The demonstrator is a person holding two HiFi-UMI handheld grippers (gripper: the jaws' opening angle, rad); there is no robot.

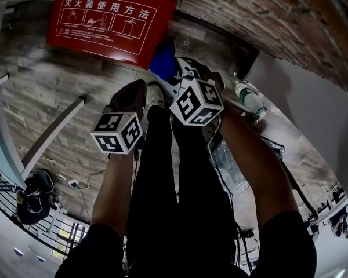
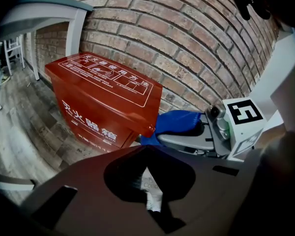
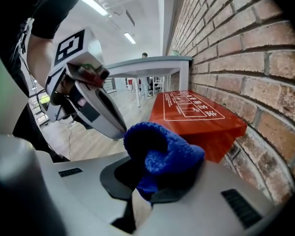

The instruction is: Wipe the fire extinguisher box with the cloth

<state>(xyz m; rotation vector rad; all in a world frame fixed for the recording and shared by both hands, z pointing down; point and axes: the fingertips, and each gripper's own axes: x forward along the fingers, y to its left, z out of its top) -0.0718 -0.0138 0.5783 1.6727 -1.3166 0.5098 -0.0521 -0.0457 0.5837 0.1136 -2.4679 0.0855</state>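
Observation:
The red fire extinguisher box [image 1: 110,22] stands on the floor against the brick wall; its lid bears white instruction print. It also shows in the left gripper view [image 2: 105,100] and the right gripper view [image 3: 194,117]. My right gripper [image 1: 177,74] is shut on a blue knitted cloth [image 1: 162,59], held just beside the box's near corner and apart from it. The cloth [image 3: 162,156] bulges over the grey jaws and hides their tips. My left gripper [image 1: 136,88], with brown jaws, is shut and empty a little to the left, pointing at the box front [image 2: 93,122].
The brick wall [image 2: 187,38] runs behind the box. A grey table [image 2: 49,9] stands over its far end. A plastic bottle [image 1: 249,97] lies to the right on the wooden floor. Shoes [image 1: 37,184] and cables [image 1: 75,181] lie at the left. The person's black trouser legs [image 1: 174,184] fill the middle.

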